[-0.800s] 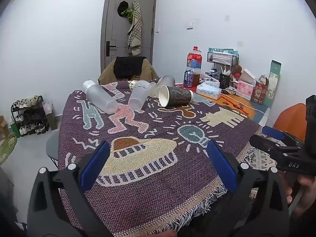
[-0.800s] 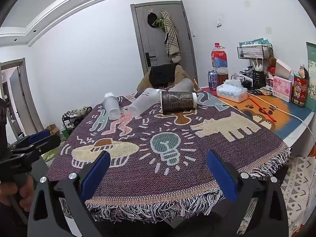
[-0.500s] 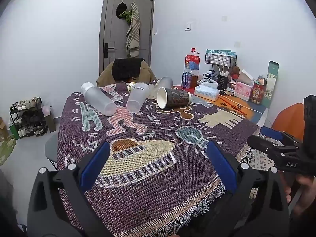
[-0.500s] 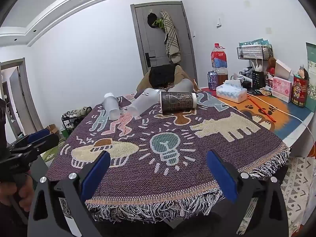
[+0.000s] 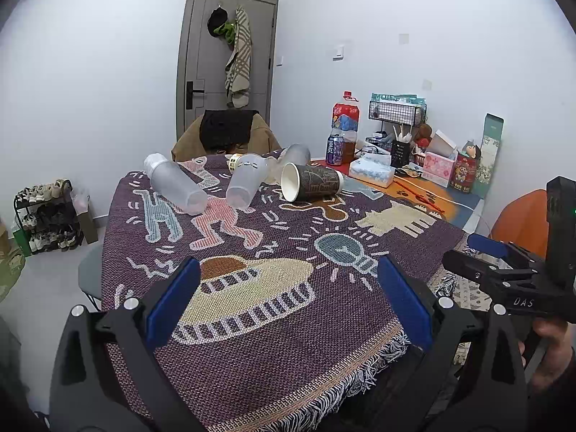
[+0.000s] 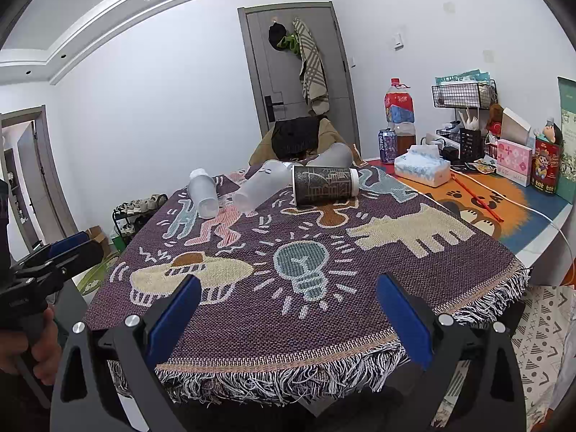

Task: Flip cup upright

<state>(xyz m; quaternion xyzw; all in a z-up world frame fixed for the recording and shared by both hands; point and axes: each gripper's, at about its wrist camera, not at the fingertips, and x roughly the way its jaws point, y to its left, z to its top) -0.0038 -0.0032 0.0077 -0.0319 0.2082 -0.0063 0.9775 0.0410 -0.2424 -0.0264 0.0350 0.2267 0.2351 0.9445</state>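
At the far end of the surface (image 5: 288, 324), the paper cup (image 5: 311, 187) lies on its side, touching a frosted cup (image 5: 248, 185); a third (image 5: 174, 189) lies apart to the left. Risk: a rounded cup is likely to roll if contacted off-centre, and could knock its neighbour. A thin paper wall may crush under a hard squeeze. Left gripper (image 5: 288, 298) and right gripper (image 6: 288, 309): fingers spread wide, holding nothing, touching nothing, well short of the cups.
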